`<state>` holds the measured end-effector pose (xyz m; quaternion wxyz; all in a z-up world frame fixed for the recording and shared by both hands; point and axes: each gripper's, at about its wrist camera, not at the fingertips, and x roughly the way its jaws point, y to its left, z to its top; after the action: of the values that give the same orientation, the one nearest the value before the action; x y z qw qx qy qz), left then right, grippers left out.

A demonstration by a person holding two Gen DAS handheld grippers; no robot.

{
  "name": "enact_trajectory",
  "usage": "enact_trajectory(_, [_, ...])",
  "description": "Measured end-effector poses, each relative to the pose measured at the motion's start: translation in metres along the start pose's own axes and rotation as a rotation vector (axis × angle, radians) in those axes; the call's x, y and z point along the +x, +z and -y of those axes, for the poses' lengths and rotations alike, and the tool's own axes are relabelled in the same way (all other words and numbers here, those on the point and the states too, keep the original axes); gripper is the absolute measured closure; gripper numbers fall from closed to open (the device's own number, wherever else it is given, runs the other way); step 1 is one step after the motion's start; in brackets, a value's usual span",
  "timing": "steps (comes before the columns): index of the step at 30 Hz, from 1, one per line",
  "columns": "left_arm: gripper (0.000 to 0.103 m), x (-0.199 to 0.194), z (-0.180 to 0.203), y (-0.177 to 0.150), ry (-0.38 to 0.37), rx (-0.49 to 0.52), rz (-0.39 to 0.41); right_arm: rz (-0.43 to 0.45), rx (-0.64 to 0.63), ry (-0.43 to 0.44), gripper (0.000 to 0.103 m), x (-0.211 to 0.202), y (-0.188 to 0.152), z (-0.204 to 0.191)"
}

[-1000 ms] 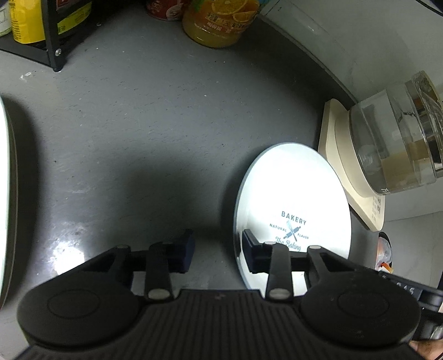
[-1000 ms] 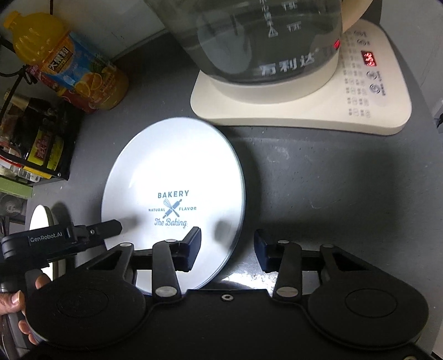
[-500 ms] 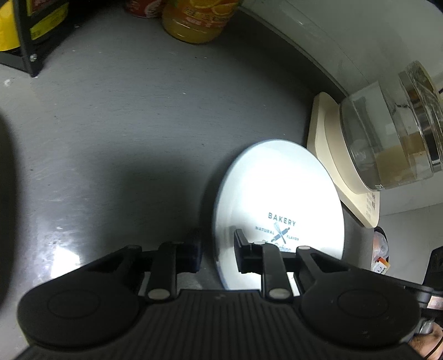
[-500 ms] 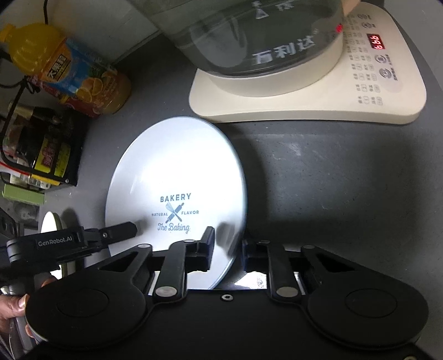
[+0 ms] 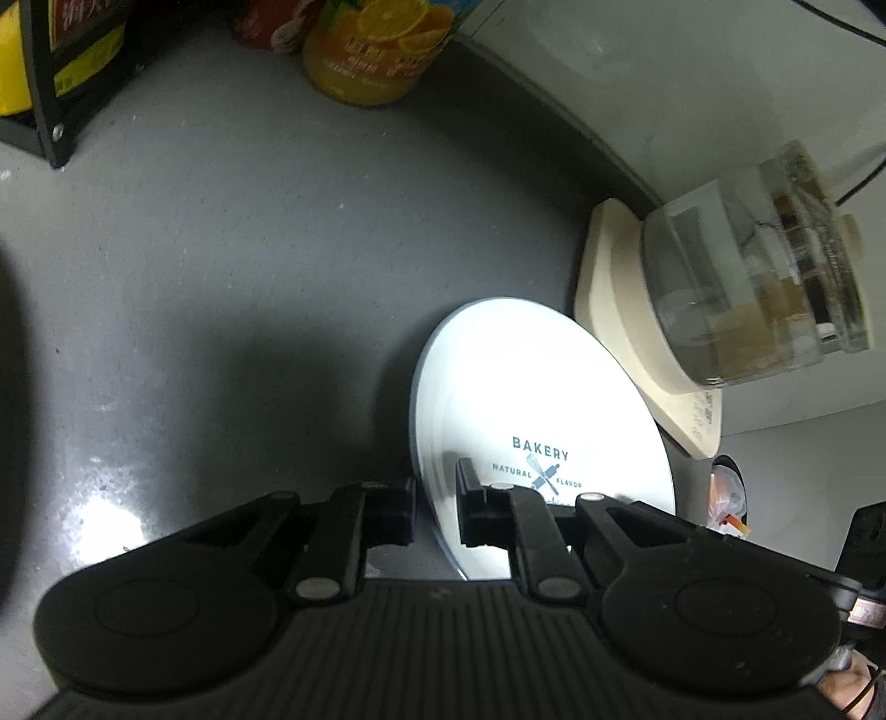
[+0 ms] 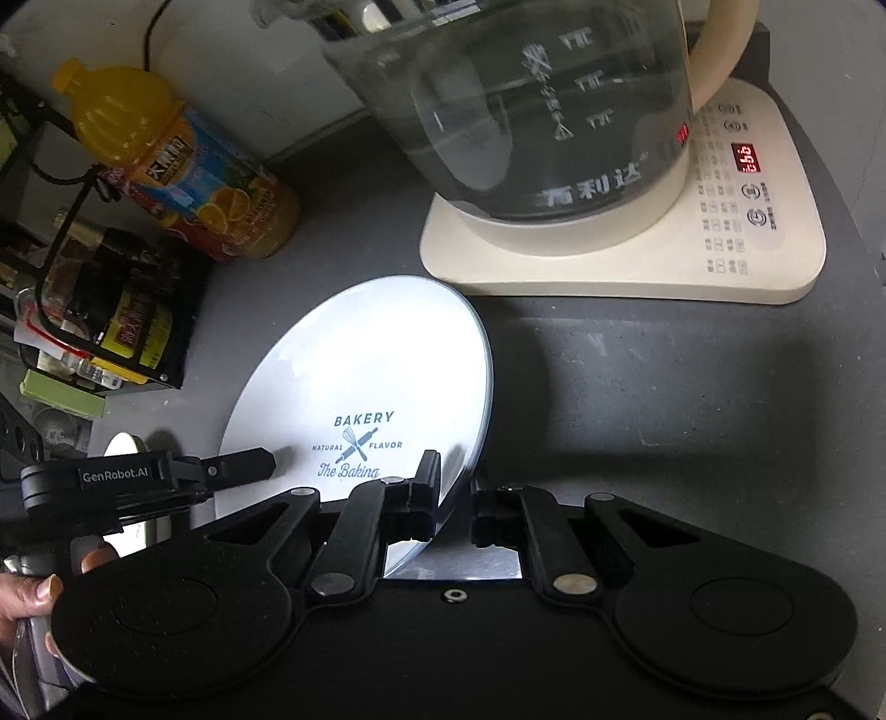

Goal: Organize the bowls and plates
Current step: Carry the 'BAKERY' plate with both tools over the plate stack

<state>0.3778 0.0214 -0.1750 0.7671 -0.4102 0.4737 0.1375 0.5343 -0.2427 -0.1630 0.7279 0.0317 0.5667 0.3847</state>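
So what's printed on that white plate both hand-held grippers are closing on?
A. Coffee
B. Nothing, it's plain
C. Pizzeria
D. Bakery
D: the white plate carries a blue "BAKERY" logo with "Natural Flavor" beneath it, readable in both wrist views, between the left hand-held gripper and the right hand-held gripper at its edges.

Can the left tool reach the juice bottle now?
Probably not yet: the left tool has the plate rim between its fingers. The counter toward the juice bottle is bare.
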Motion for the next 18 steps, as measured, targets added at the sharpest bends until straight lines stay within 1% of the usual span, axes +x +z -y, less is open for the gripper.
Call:
enact_trajectory(12, [0.091,-0.035,-0.006,0.009,-0.053,0.024,0.036,0.056,-0.044,-0.018,0.092,-0.025,-0.004,-0.047])
enact_trajectory(18, [0.091,-0.056,-0.014,0.013,-0.057,0.046,0.044,0.071,-0.057,-0.012,0.092,-0.025,-0.015,-0.074])
